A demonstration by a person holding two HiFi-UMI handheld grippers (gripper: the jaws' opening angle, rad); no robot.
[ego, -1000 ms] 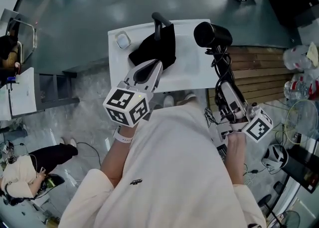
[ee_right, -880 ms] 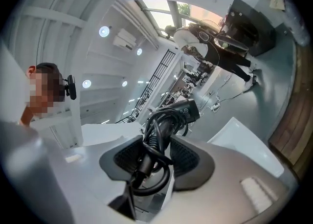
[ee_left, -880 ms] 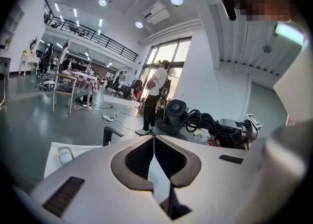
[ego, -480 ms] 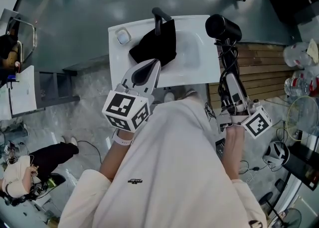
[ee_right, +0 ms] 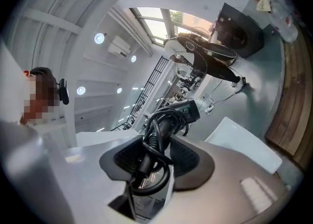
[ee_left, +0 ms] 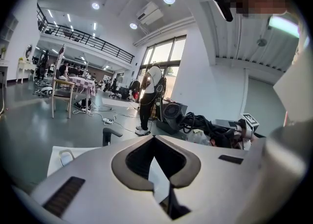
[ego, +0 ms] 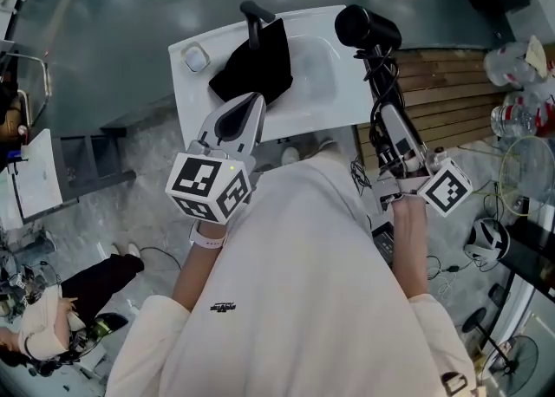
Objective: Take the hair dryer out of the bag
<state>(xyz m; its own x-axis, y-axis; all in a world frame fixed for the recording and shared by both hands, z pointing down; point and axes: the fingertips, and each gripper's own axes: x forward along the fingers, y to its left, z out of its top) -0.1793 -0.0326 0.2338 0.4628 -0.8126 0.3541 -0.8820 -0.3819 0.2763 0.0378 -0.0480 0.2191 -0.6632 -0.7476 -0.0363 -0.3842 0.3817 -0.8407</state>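
Observation:
The black hair dryer (ego: pixel 368 27) hangs in the air over the far right corner of the white table (ego: pixel 334 109), outside the bag. My right gripper (ego: pixel 388 125) is shut on its handle, with the black cord coiled around it (ee_right: pixel 156 142). The black bag (ego: pixel 256 61) lies limp on the table, its handle (ego: pixel 254 14) at the far edge. My left gripper (ego: pixel 240 116) hovers at the table's near edge just in front of the bag, shut with nothing in it. In the left gripper view the fingertips (ee_left: pixel 146 142) meet, and the dryer's round rear end (ee_left: pixel 172 114) shows to the right.
A small white container (ego: pixel 195 57) sits at the table's far left corner. A wooden slatted platform (ego: pixel 451 100) with plastic bottles (ego: pixel 512 113) lies to the right. Cables and gear cover the floor at right. A person (ego: pixel 52 326) crouches at lower left.
The view has shifted a little. The hair dryer stays in my right gripper near the table's far right corner, and my left gripper stays in front of the bag.

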